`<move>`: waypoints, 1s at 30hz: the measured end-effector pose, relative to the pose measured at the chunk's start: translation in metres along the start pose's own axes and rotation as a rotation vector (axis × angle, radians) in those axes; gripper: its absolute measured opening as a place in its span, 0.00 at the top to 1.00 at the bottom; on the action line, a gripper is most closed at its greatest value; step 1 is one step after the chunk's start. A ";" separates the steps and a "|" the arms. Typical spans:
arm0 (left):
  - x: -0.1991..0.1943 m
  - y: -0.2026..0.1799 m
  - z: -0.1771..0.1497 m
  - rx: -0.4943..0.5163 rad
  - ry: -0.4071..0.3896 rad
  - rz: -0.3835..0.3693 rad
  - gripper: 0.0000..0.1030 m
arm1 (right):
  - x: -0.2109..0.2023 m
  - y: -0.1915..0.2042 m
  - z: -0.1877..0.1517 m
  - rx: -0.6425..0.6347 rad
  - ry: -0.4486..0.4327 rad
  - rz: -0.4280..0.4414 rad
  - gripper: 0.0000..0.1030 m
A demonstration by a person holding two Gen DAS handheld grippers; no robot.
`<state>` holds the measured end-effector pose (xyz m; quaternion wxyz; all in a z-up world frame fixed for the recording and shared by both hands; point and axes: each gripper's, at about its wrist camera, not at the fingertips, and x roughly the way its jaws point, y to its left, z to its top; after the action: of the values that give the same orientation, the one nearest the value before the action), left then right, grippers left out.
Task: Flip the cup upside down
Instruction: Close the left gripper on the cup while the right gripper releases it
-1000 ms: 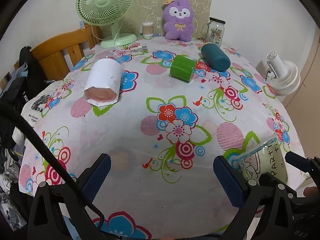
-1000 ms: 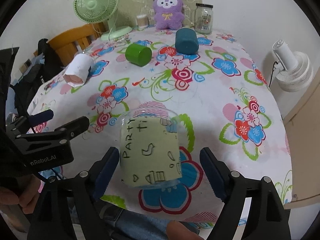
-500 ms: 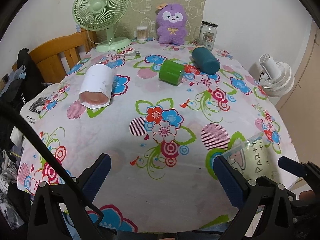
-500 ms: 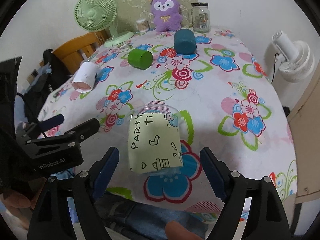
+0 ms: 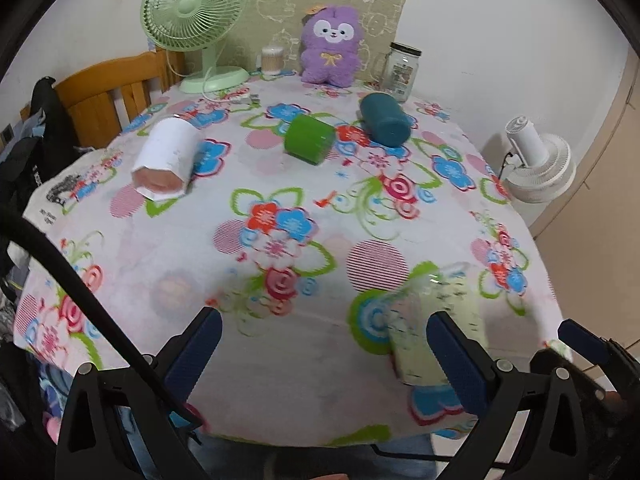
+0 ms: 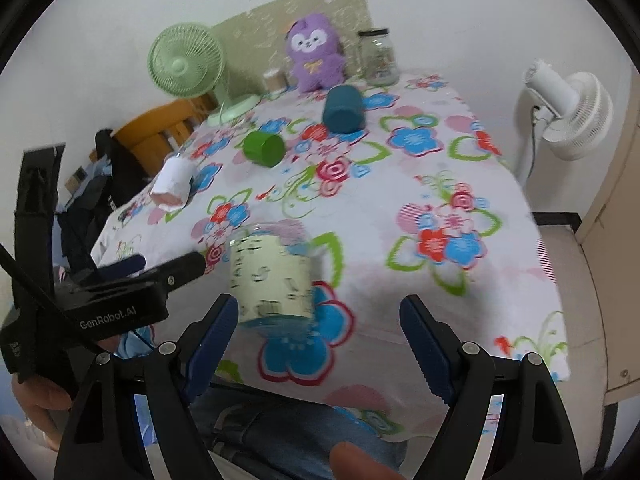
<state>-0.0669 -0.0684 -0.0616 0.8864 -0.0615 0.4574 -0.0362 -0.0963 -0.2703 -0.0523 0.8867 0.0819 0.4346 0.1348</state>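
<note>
A: How many cups are on the table (image 5: 288,408)?

B: Four, all lying on their sides. A clear cup with a pale green paper sleeve (image 6: 270,280) lies near the front edge, toward the right corner. A white cup (image 5: 166,156) lies near the left edge, a green cup (image 5: 309,140) sits mid-table toward the back, and a teal cup (image 5: 384,125) lies just right of it.

A: Anything else?

B: Along the back edge: one green fan (image 5: 196,20), one small jar of cotton swabs (image 5: 272,58), one purple plush toy (image 5: 332,50) and one glass jar (image 5: 402,67). One white fan (image 5: 538,160) stands off the right side.

A: What differs from half a second ago?

B: The sleeved cup has not moved on the cloth. In the left view it now sits lower and closer to the right finger, and the whole table looks further off. In the right view the cup has slid toward the left finger.

A: And the tools?

B: The left gripper (image 5: 324,344) is spread wide and holds nothing, hovering over the front edge. The right gripper (image 6: 318,332) is also gaping and empty; the cup lies ahead of it, nearer the left finger, not touched. The left gripper's body shows at the left of the right view, level, pointing inward.
</note>
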 end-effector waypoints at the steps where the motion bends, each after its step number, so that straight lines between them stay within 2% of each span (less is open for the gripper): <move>1: 0.000 -0.005 -0.002 0.000 0.001 -0.004 0.00 | -0.005 -0.007 -0.001 0.009 -0.012 -0.004 0.18; 6: 0.005 -0.032 -0.014 -0.005 0.006 -0.018 0.00 | -0.022 -0.040 -0.007 0.053 -0.053 -0.030 0.18; 14: 0.023 -0.065 -0.022 0.011 0.060 -0.025 0.00 | -0.028 -0.073 -0.017 0.087 -0.055 -0.048 0.18; 26: 0.046 -0.080 -0.022 -0.003 0.106 -0.011 0.00 | -0.020 -0.103 -0.021 0.136 -0.036 -0.057 0.18; 30: 0.047 -0.079 -0.021 -0.009 0.103 0.007 0.04 | -0.015 -0.107 -0.020 0.144 -0.026 -0.056 0.18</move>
<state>-0.0577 -0.1539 -0.1008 0.8615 -0.0620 0.5029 -0.0341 -0.1031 -0.3761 -0.0810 0.8875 0.1350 0.4337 0.0775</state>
